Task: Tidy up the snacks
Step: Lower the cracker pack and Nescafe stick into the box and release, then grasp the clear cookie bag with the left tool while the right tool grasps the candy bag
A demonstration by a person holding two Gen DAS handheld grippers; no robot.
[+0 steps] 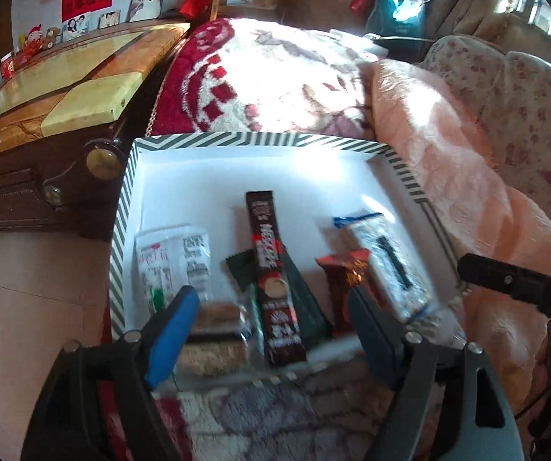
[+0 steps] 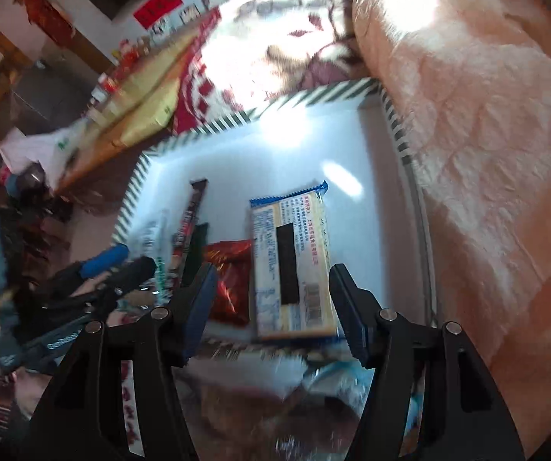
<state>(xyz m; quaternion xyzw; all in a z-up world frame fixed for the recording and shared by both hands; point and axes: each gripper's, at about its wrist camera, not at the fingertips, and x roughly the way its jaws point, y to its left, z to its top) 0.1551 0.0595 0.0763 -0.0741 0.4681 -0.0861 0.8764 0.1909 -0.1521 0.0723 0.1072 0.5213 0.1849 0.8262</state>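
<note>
Left fingers (image 1: 271, 330): wide, empty, over the coffee stick (image 1: 275, 280)
Right fingers (image 2: 271, 307): apart, astride the blue-edged packet (image 2: 290, 265), not pressing
Snacks: in the striped box (image 1: 121, 230) on the bed
Advice: centre, then close gently

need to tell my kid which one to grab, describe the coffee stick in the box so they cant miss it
Look in the striped-rim box on the bed. Mid-floor lies the coffee stick, a long, narrow dark brown sachet atop a green packet; it is by far the slimmest, longest packet there.
</note>
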